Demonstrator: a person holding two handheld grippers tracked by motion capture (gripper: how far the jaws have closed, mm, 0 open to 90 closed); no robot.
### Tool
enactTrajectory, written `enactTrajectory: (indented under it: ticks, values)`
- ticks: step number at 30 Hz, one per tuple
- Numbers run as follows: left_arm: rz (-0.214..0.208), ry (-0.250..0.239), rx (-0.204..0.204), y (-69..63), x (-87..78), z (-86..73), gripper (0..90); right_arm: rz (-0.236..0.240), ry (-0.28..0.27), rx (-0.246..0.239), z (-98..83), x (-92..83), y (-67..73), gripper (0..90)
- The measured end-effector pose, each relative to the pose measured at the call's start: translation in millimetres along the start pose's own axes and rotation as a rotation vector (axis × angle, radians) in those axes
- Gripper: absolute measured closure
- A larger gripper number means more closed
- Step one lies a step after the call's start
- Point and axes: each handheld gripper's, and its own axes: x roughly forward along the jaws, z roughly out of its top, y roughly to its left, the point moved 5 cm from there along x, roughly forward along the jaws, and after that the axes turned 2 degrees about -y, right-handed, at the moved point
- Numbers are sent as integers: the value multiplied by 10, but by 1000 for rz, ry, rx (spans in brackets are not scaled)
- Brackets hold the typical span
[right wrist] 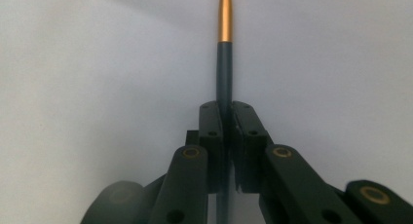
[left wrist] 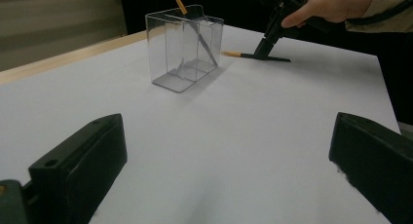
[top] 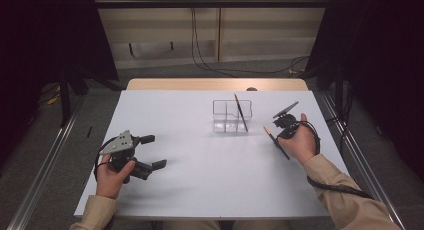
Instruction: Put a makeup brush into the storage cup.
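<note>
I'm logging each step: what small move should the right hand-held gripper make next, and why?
Probably lift the pen off the table: the right hand-held gripper is shut on it, while another pen already leans in the clear holder.

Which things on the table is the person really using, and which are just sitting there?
In use:
- right gripper, shut on a dark pen with a gold tip lying on the white table
- clear plastic holder, with another pen leaning inside

Just sitting there:
- left gripper, open, holding nothing
- cables on the floor behind the table
</note>
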Motion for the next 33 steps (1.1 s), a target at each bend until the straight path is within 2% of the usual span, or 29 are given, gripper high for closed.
enactTrajectory:
  ticks: [9, 17, 20, 25, 27, 30, 33]
  values:
    - [3, 0, 4, -2, -11, 7, 4, 19, -48, 10, -39, -8, -18, 843]
    - [7, 2, -2, 4, -17, -7, 4, 18, -8, -14, -69, -40, -12, 843]
    - [6, 2, -1, 4, -15, -6, 4, 22, -18, -6, -82, -41, -24, 842]
    - [-3, 6, 1, 2, 8, -10, 4, 16, -6, -21, -68, -37, -15, 838]
    - [-3, 8, -1, 8, 13, -16, 4, 28, -19, -22, -50, -37, -8, 839]
    - [-2, 5, -4, 17, 10, -20, 4, 27, -33, -21, -10, -32, -8, 819]
    - [-2, 4, -9, 24, 7, -26, 4, 26, -23, -15, 31, 8, 4, 799]
